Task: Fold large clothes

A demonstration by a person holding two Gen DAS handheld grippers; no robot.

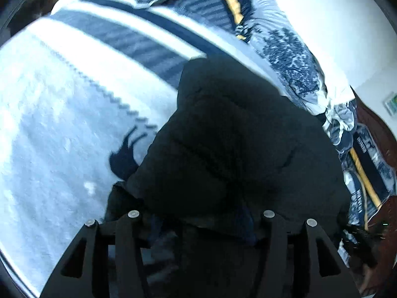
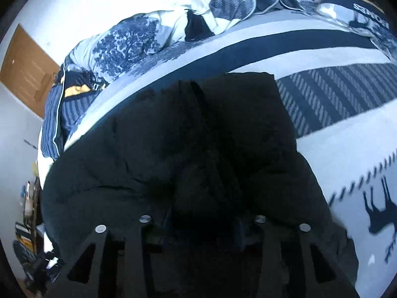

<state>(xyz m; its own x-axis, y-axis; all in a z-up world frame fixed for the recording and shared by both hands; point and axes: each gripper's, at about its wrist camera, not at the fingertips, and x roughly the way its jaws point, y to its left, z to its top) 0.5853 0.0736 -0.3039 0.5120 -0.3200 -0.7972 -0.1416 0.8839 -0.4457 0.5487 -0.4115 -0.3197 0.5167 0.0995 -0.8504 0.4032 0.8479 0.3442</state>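
Folding is under way on a bed [image 1: 49, 149] covered by a pale blanket with dark stripes and a deer print [image 1: 126, 154]. The dark padded garment [image 1: 235, 136], a bulky black jacket by the look of it, lies across the middle of the bed, its far end reaching towards the striped band and the rumpled bedding [image 2: 139, 39] by the head edge. The left hand-held gripper [image 1: 201, 223] and the right hand-held gripper [image 2: 203, 226] both hover low at the garment's near edge, each about half open. Dark cloth fills the gap between each pair of jaws, but the fingertips are lost against the black fabric, so I cannot tell whether either has hold of it. My reading is that this is a re-gripping step at the near hem, between folds. The next move likely calls for a firm pinch through thick, springy padding at both near corners, then a lift and carry towards the head edge.
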